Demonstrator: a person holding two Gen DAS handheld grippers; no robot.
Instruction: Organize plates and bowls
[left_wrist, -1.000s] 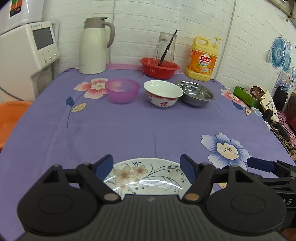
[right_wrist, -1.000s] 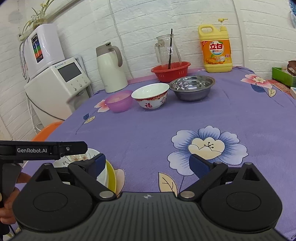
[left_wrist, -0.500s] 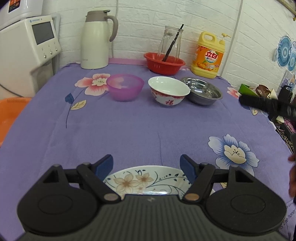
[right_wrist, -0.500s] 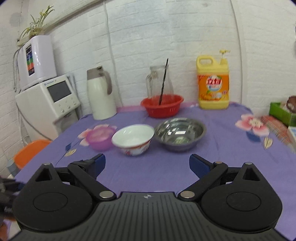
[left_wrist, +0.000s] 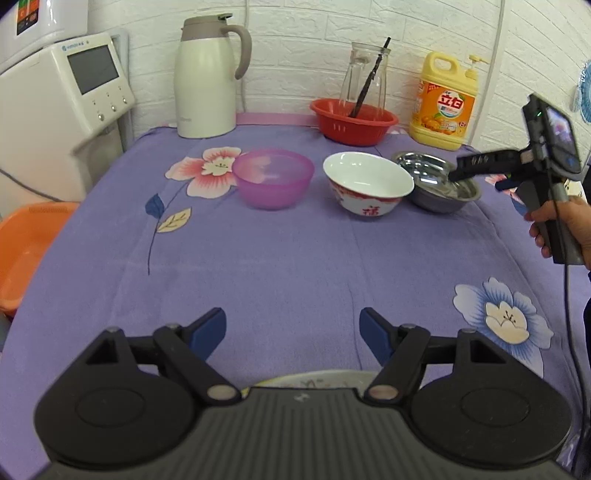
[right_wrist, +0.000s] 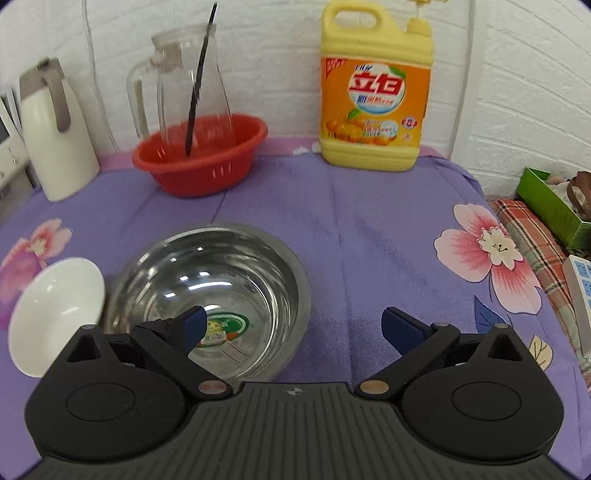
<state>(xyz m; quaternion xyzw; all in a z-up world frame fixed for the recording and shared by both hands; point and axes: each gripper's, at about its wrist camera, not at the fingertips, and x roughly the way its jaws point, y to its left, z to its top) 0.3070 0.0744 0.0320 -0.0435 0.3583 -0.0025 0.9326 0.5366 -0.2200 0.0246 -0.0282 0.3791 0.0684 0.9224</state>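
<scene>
here the right gripper (right_wrist: 291, 326) is held with fingers apart straddling the near right rim of the steel bowl (right_wrist: 236, 266), nothing pinched yet; the left gripper (left_wrist: 292, 328) is spread and empty over the cloth, a plate (left_wrist: 306, 380) edge just under it. the rim wall should be seated deep between the fingers before closing, since thin steel is judged slippery. beyond, the white bowl (right_wrist: 51, 314) sits just beside, so lifting should be straight up.

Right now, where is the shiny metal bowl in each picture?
Left wrist view: the metal bowl sits far right in the row, touching or just behind the white bowl, under the right hand-held gripper.
Right wrist view: the metal bowl is close, lower left of centre.
Shared landmark: the yellow detergent bottle behind it.
</scene>
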